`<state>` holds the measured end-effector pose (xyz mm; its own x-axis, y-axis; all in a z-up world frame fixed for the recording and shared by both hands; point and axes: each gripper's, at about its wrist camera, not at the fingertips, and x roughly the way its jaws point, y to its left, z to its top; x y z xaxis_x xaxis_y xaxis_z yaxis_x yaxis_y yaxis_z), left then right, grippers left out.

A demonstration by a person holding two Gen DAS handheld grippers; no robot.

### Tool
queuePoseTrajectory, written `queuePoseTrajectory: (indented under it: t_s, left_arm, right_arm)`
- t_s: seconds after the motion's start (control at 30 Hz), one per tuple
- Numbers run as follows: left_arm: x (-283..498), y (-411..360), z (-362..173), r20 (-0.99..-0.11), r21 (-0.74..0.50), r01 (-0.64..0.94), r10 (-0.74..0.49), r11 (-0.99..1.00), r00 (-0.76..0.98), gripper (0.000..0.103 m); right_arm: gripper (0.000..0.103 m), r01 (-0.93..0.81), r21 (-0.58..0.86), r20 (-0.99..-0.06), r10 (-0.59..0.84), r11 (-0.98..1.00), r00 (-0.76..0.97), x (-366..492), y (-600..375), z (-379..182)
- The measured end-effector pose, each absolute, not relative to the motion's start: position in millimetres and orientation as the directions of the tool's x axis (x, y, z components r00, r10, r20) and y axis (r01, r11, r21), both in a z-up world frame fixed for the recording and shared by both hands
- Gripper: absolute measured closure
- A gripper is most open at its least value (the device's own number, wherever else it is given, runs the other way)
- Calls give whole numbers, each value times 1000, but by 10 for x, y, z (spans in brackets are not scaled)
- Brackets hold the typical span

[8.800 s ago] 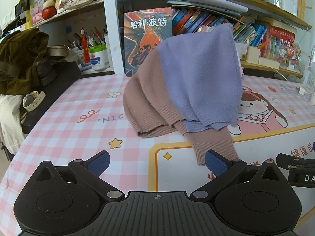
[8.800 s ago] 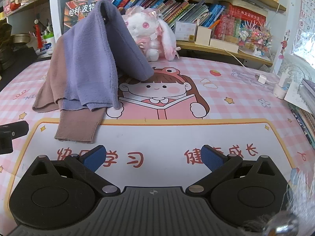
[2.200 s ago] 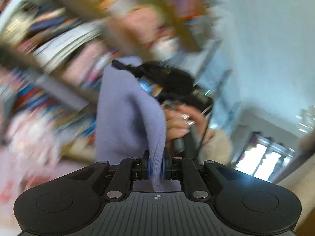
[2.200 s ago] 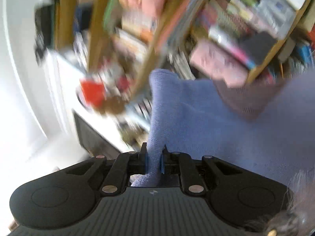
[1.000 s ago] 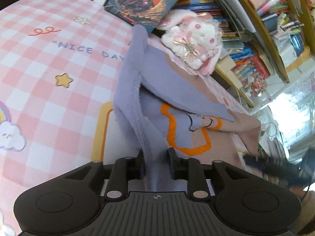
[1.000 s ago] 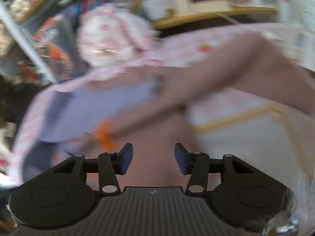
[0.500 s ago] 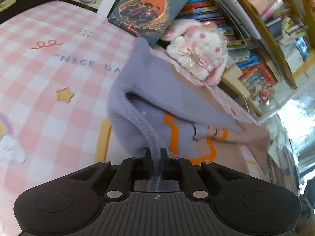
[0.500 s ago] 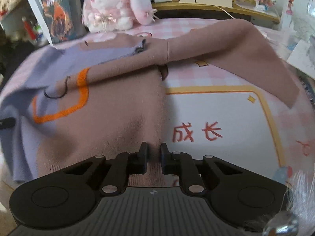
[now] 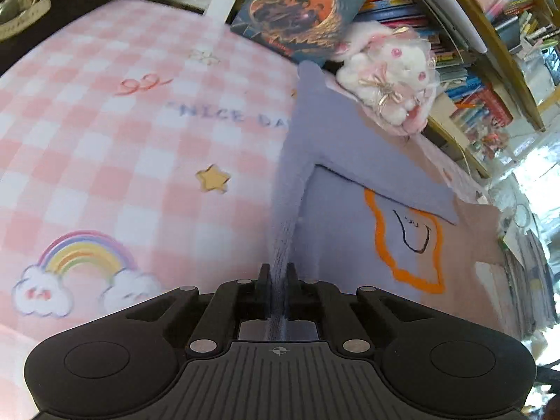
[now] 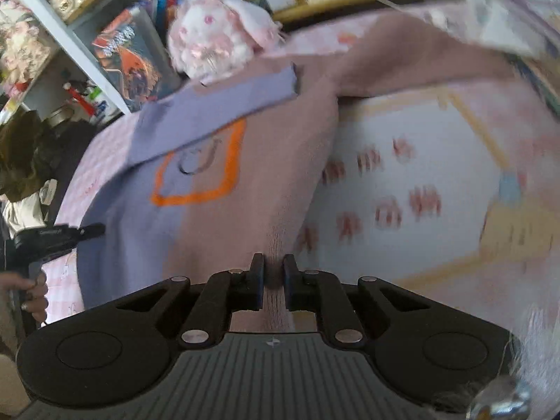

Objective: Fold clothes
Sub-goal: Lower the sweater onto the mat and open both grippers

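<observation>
Left wrist view: left gripper [image 9: 278, 276] has its jaws pinched tight on the lavender hem edge of the sweater [image 9: 336, 217], fabric pulled taut up into the fingers. Sweater is spread across the pink checked tablecloth [image 9: 105, 147], lavender half toward the left, tan half toward the right, orange outline patch facing up. One lavender sleeve is folded diagonally across the chest. Right gripper [image 10: 273, 276] is clamped on the tan hem, ribbing bunched between the pads. Tan sleeve stretches out toward the far right edge. Plush bunny [image 10: 217, 35] sits at the far edge just beyond the collar, book [image 9: 304, 10] leaning behind it.
</observation>
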<state>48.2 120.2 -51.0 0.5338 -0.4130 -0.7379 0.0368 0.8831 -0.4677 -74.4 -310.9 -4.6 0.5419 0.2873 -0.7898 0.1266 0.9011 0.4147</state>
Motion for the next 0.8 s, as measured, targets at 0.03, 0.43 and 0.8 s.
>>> queuePoseTrajectory:
  t_s: [0.03, 0.43, 0.8]
  left_arm:
    - [472, 1215, -501, -738, -459, 57, -416, 887, 532, 99]
    - [242, 1388, -523, -732, -456, 101, -438, 884, 521, 99]
    - [429, 1060, -514, -714, -409, 224, -463, 885, 525, 99]
  right_arm:
    - [93, 152, 434, -795, 298, 888, 529, -797, -3077, -106]
    - [93, 171, 167, -788, 27, 971, 615, -617, -2716, -279]
    - [93, 217, 172, -821, 18, 961, 571, -940, -2715, -370]
